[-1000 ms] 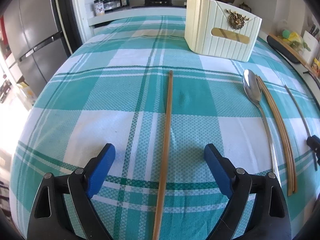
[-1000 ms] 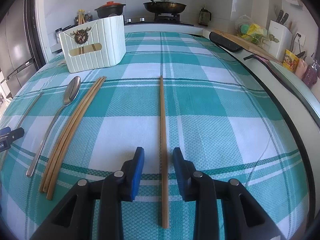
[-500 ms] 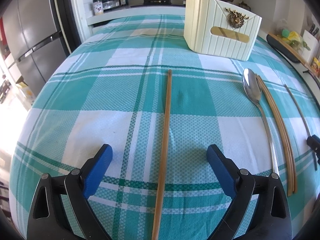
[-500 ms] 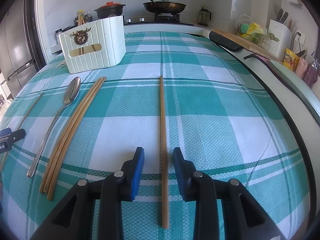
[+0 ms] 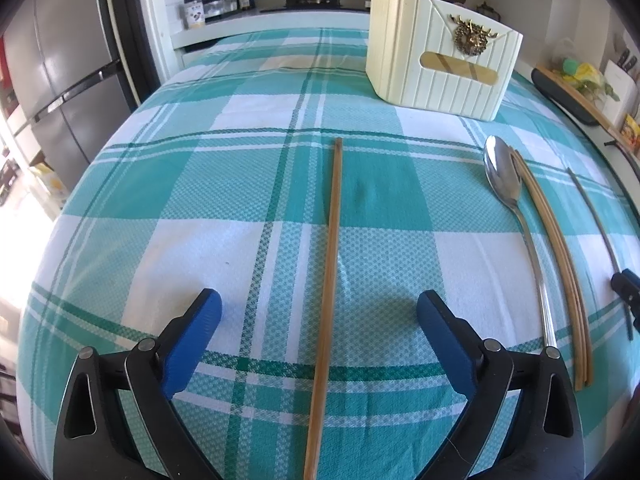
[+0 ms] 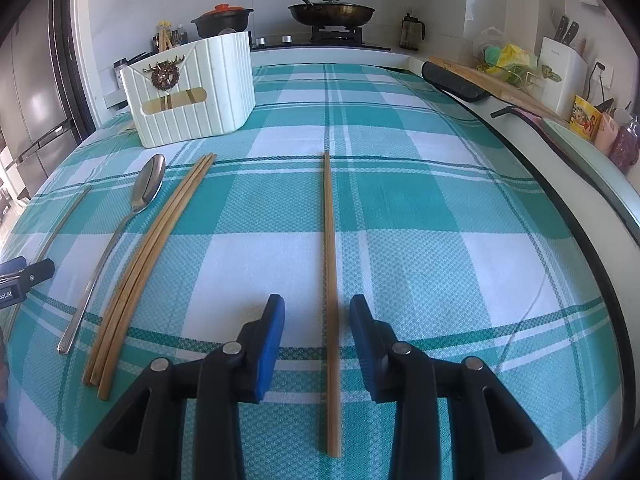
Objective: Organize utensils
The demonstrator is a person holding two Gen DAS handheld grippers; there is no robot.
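A single wooden chopstick lies on the teal plaid cloth between the wide-open jaws of my left gripper. Another single chopstick lies between the jaws of my right gripper, which stand partly open on either side of it without touching. A steel spoon and a bundle of chopsticks lie to the left in the right wrist view. The same spoon and bundle lie to the right in the left wrist view. A cream ribbed holder stands at the back; it also shows in the right wrist view.
The table carries a plaid cloth. A stove with a pan and a pot is behind it. A counter with a cutting board and a knife block runs along the right. A fridge stands at the left.
My left gripper's jaws have opened slightly wider around its chopstick. The right gripper and its chopstick have not visibly moved.
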